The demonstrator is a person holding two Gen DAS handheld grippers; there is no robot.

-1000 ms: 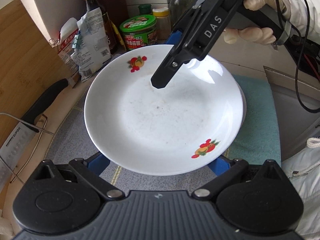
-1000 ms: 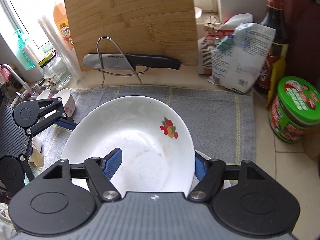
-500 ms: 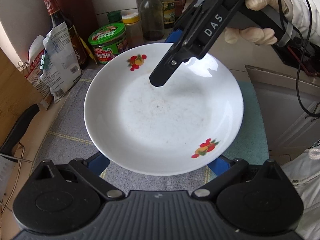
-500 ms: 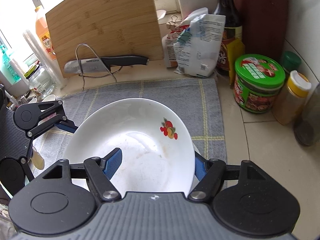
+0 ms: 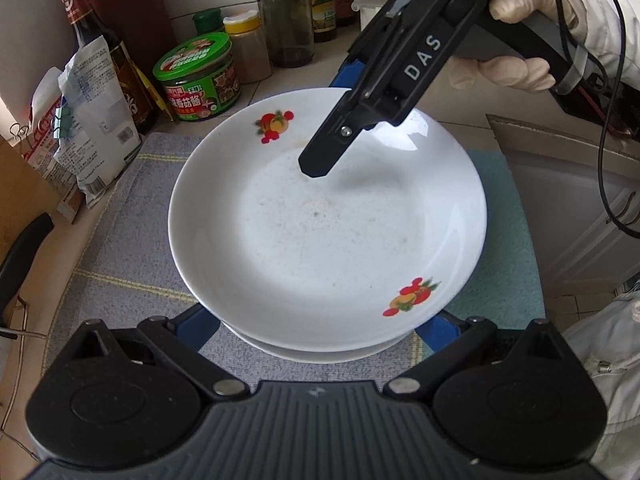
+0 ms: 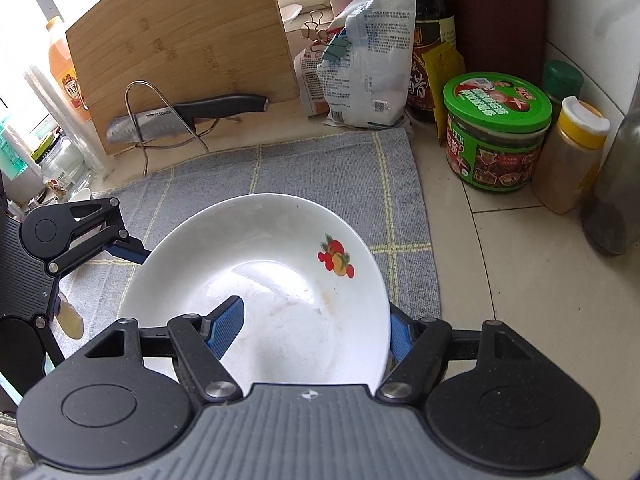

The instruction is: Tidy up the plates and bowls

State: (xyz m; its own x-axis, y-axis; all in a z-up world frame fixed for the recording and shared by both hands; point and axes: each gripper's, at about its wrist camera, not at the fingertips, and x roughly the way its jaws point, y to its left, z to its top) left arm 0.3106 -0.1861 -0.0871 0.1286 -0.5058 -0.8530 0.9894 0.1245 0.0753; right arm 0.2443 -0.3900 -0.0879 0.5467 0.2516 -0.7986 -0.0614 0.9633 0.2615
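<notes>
Item: a shallow white ceramic plate [image 5: 328, 232] printed with two red-and-orange fruit motifs, its centre faintly smeared, is sitting above a grey cloth mat with yellow stripes [image 6: 320, 168]; a second white rim [image 5: 320, 354] is showing just beneath it. The right gripper [image 6: 316, 326] is clamping the plate's edge, one blue pad lying inside the plate, the other outside. The left gripper [image 5: 320, 326] is reaching under the plate's opposite edge; whether its jaws are pressing it cannot be told. The mat beyond the plate is lying bare. Beside the mat a green-lidded round jar [image 6: 496, 132] is standing, lid on.
</notes>
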